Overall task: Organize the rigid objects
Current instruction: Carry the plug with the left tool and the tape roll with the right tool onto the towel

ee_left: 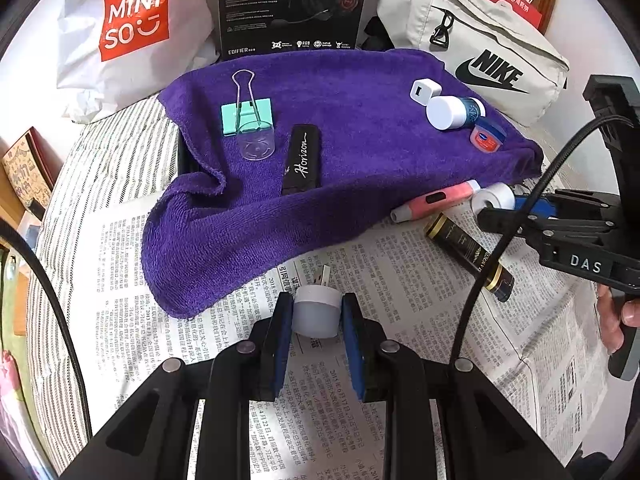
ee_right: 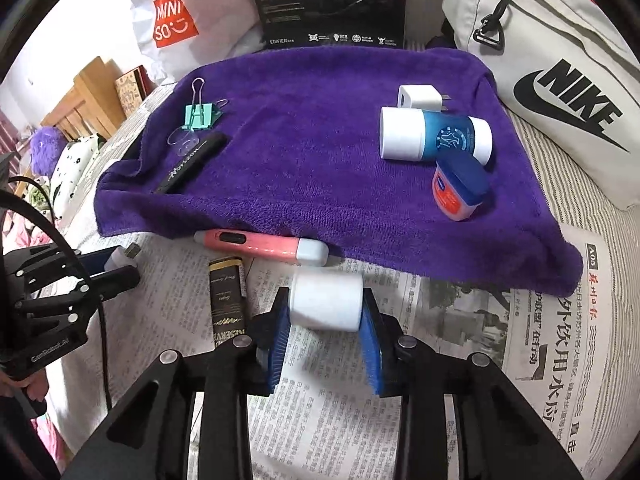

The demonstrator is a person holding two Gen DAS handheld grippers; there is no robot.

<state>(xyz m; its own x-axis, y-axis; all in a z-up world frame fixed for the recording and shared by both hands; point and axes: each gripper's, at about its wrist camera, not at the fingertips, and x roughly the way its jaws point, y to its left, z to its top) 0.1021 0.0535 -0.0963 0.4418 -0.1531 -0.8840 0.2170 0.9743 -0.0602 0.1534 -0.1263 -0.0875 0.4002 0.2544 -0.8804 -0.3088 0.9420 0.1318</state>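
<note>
My left gripper is shut on a small white plug adapter with metal prongs, above the newspaper. My right gripper is shut on a white cylinder roll just in front of the purple towel. On the towel lie a green binder clip, a clear cap, a black Horizon case, a white charger, a blue-and-white bottle and a Vaseline jar. A pink pen-shaped device and a black-gold tube lie on the newspaper.
A Miniso bag, a black Edifier box and a white Nike bag stand behind the towel. The right gripper's body fills the right of the left wrist view; the left one shows at the left of the right wrist view.
</note>
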